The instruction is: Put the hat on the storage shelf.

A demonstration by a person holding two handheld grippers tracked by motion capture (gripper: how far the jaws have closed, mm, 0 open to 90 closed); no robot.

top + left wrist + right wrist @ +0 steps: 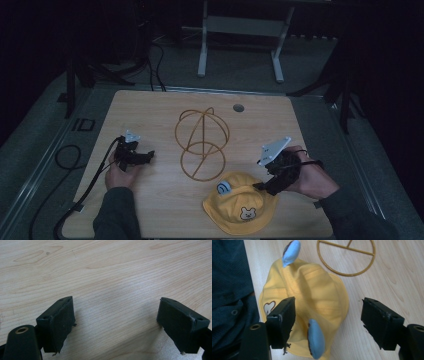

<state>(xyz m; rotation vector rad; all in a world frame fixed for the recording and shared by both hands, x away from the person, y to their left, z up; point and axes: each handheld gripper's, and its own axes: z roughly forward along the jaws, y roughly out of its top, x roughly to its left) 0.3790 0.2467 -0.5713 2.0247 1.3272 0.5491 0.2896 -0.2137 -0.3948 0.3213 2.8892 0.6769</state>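
Right claw (328, 322), spread above the yellow hat (317, 300); one blue ear (315, 338) should be pinched squarely between both pads.

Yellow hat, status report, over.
Both grippers, left and right, open, nothing held. Yellow hat flat on table, under right gripper. Wire stand beside it, apart.

From above the near edge, the high view looks forward and down over the whole wooden counter (150, 107). The right gripper view hangs close over the yellow hat (317, 297) and wire stand (347, 257), both shared with it; the left gripper view skims bare wood.
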